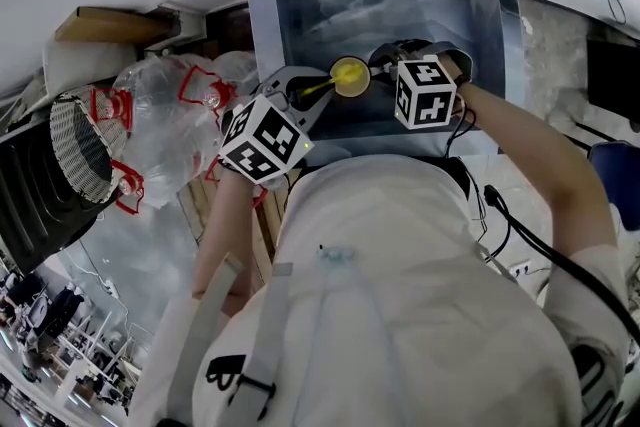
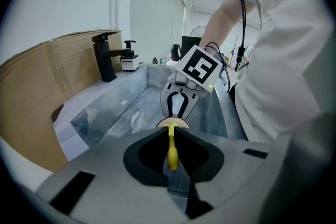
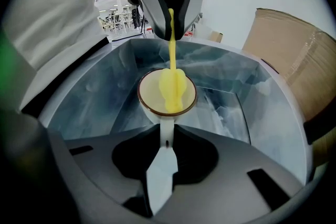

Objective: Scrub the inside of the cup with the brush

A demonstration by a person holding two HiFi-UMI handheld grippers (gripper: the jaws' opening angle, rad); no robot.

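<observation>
A white cup (image 3: 152,94) with a brown rim is held over the grey sink (image 1: 262,35). My right gripper (image 3: 167,131) is shut on the cup's handle (image 3: 166,124) and keeps the cup's mouth tilted toward the right gripper view. My left gripper (image 3: 169,13) is shut on the thin handle of a yellow brush (image 3: 171,89), whose head sits inside the cup. In the left gripper view the brush handle (image 2: 171,149) runs from between my jaws to the cup's rim (image 2: 174,123), with the right gripper (image 2: 180,105) behind it. From above, cup (image 1: 350,76) and brush (image 1: 318,87) lie between both grippers.
A black faucet (image 2: 105,57) and a soap dispenser (image 2: 129,60) stand at the sink's far side, backed by cardboard (image 2: 37,81). Clear plastic bags (image 1: 170,115) and a wire fan guard (image 1: 80,150) lie left of the sink. The person's body is close behind both grippers.
</observation>
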